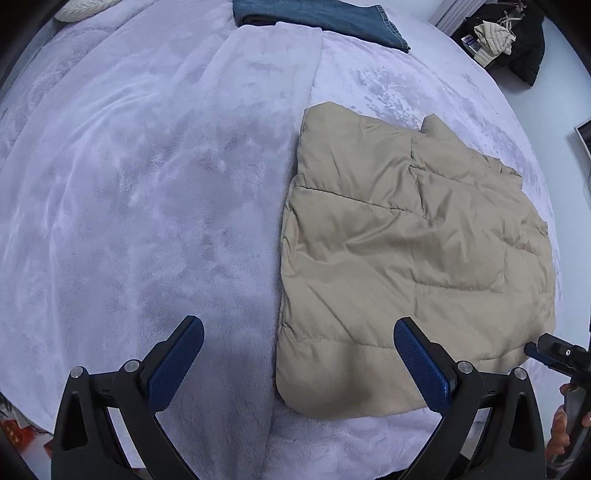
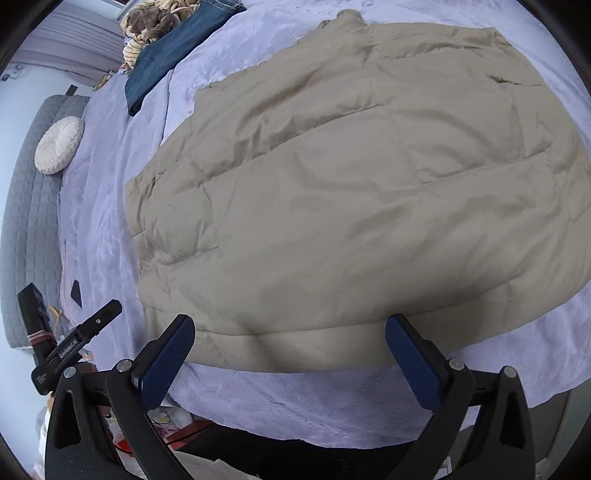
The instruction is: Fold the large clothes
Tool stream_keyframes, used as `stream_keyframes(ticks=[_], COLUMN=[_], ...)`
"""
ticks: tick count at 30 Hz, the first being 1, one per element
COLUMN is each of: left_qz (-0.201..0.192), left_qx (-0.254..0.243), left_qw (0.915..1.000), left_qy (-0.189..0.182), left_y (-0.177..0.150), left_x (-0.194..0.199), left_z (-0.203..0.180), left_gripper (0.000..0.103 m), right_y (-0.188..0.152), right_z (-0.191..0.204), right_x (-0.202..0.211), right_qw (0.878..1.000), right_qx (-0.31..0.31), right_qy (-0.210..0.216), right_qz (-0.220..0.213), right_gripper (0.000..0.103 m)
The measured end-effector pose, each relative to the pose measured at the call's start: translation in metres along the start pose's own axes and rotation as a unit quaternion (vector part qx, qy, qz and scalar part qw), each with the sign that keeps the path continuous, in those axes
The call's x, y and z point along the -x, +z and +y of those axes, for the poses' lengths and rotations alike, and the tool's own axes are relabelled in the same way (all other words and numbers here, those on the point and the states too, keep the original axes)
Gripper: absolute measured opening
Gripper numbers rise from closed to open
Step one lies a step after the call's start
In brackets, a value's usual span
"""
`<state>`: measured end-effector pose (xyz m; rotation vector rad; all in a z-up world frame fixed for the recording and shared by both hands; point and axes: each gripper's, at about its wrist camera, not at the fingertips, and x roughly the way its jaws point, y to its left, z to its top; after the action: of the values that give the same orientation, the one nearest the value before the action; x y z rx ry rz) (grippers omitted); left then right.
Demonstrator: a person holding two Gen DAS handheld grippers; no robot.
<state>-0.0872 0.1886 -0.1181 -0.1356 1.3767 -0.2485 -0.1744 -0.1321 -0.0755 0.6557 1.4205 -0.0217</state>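
A beige quilted puffer jacket (image 1: pixel 413 254) lies flat and folded on the lavender fleece bedspread (image 1: pixel 147 206); it fills the right wrist view (image 2: pixel 351 192). My left gripper (image 1: pixel 299 365) is open and empty, above the bed at the jacket's near left corner. My right gripper (image 2: pixel 290 358) is open and empty, just above the jacket's near hem. The right gripper's tip shows at the right edge of the left wrist view (image 1: pixel 554 350). The left gripper shows at the lower left of the right wrist view (image 2: pixel 79 339).
Folded blue jeans (image 1: pixel 317 18) lie at the far side of the bed, also in the right wrist view (image 2: pixel 166 51). A round white cushion (image 2: pixel 59 144) sits on a grey quilted headboard (image 2: pixel 26 206). Dark clothes (image 1: pixel 517 40) are piled off the bed at far right.
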Motion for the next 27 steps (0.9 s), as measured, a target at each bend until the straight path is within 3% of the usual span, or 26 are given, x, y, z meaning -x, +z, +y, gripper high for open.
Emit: stream_keyframes(ticks=[3, 6, 10, 15, 18, 22, 27], left_qz=[0.019, 0.042, 0.078, 0.1, 0.117, 0.132, 0.136], left_qx=[0.009, 0.018, 0.023, 0.004, -0.008, -0.037, -0.036], left_qw=[0.9983, 0.9911, 0.9746, 0.9542, 0.945, 0.941, 0.9333], left_qy=[-0.055, -0.125, -0.208, -0.282, -0.305, -0.31, -0.33], left_y=[0.009, 0.017, 0.027, 0.041, 0.05, 0.06, 0.066], left_x=[-0.018, -0.039, -0.07, -0.092, -0.105, -0.121, -0.123], left_z=[0.013, 0.024, 0.029, 0.017, 0.005, -0.013, -0.021], left_gripper=[0.103, 0.103, 0.103, 0.103, 0.103, 0.103, 0.1], right_y=[-0.003, -0.001, 0.007, 0.01, 0.011, 0.011, 0.01], right_z=[0.009, 0.015, 0.014, 0.011, 0.011, 0.009, 0.008], right_x=[-0.009, -0.01, -0.021, -0.032, -0.035, -0.036, -0.038], right_qw=[1.0, 1.0, 1.0, 0.999, 0.999, 0.999, 0.999], right_qx=[-0.004, -0.01, -0.029, -0.032, -0.029, -0.032, -0.034], right_qy=[0.002, 0.006, -0.001, -0.014, -0.019, -0.018, -0.021], right_qz=[0.007, -0.006, -0.002, 0.003, 0.006, 0.004, 0.0], right_gripper=[0.103, 0.103, 0.103, 0.103, 0.103, 0.103, 0.103])
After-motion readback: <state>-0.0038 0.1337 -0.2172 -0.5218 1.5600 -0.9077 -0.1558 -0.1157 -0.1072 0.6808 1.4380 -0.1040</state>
